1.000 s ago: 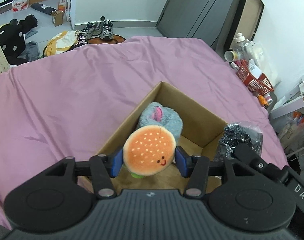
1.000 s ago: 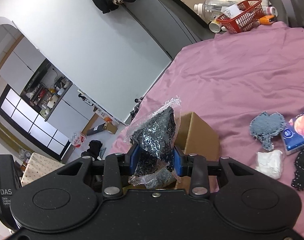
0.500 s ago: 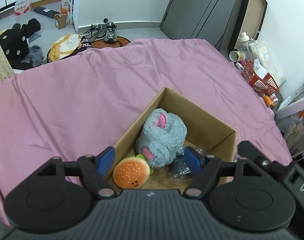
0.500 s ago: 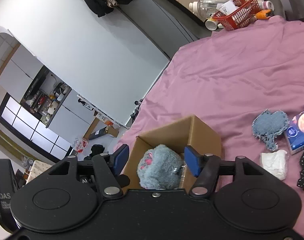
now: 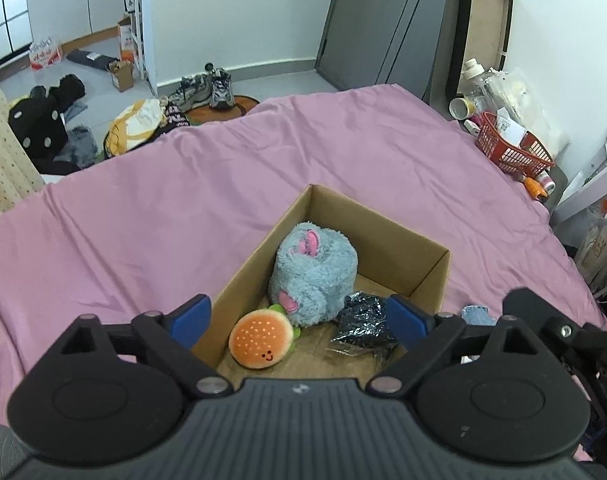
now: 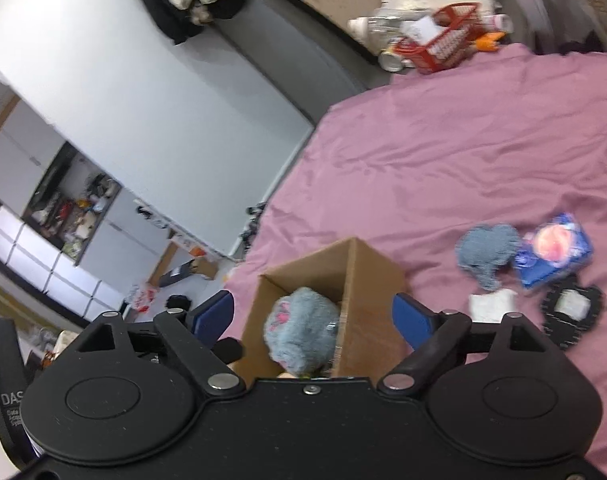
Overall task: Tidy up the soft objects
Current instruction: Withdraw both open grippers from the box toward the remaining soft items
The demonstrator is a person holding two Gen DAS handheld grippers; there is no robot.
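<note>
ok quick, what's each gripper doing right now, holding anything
Left gripper: open, jaws just widened, holding nothing; the burger plush lies in the cardboard box.
Right gripper: open, jaws just widened, holding nothing, above the box.

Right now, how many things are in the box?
3: a grey plush in the middle, a burger toy at its near left, a black packet at its near right. More may hide underneath.

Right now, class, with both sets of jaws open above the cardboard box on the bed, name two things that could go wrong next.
1. The cardboard box sits on soft bedding, and the left gripper and right gripper crowd close above it; a knock might tip it.
2. The blue knitted piece, tissue pack and black pouch lie bunched together, so a grab could catch two.
</note>
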